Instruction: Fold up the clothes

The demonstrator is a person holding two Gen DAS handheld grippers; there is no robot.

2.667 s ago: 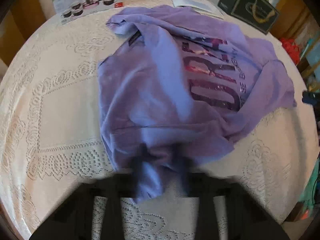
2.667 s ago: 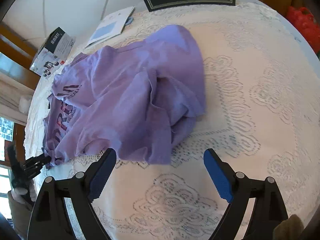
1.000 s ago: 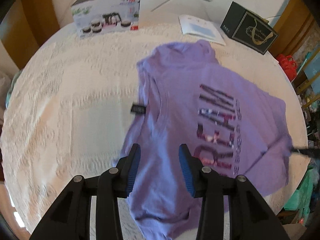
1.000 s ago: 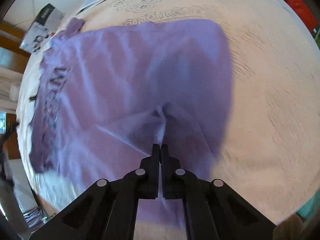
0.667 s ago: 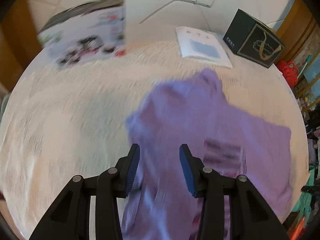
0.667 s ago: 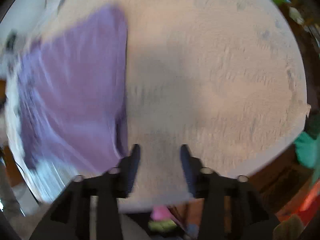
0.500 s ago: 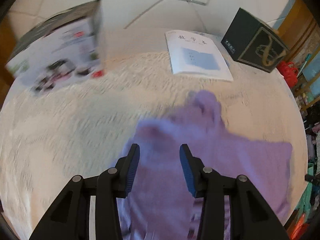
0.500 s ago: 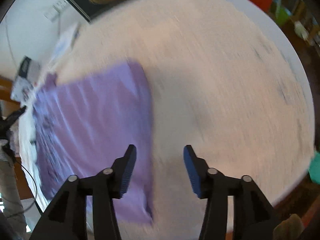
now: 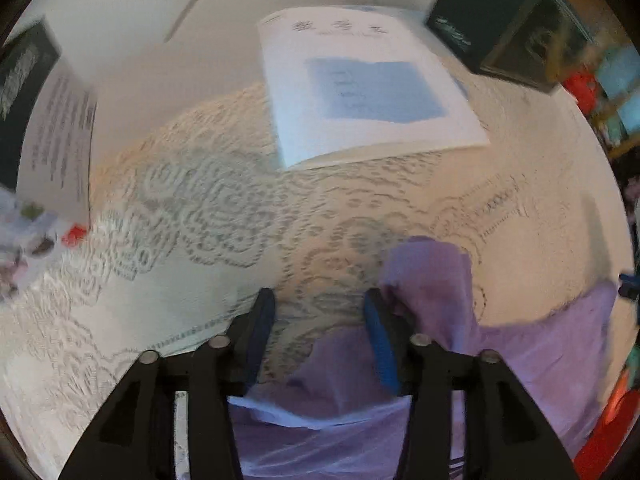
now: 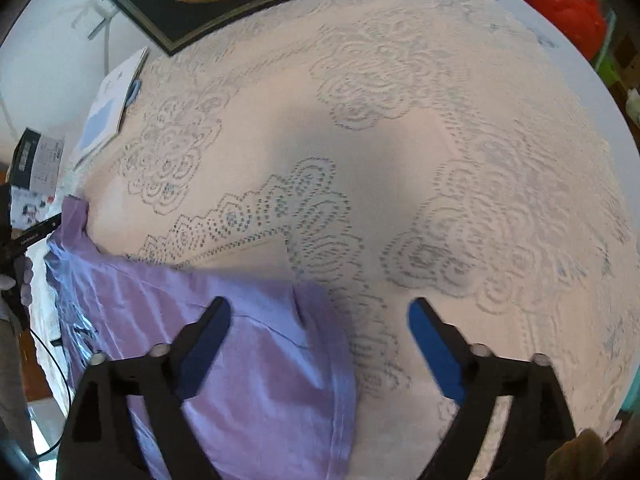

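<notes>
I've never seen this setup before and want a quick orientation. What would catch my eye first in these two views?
The purple shirt stands out, spread across the near-left of the white lace tablecloth in the right wrist view. Both the right gripper and the left gripper stand open with blue-padded fingers, holding nothing. Toward the wall lie a white booklet with a blue panel and a dark box.

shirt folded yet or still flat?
Spread flat, not folded: the shirt lies as a single layer on the tablecloth; both grippers open, off it.
</notes>
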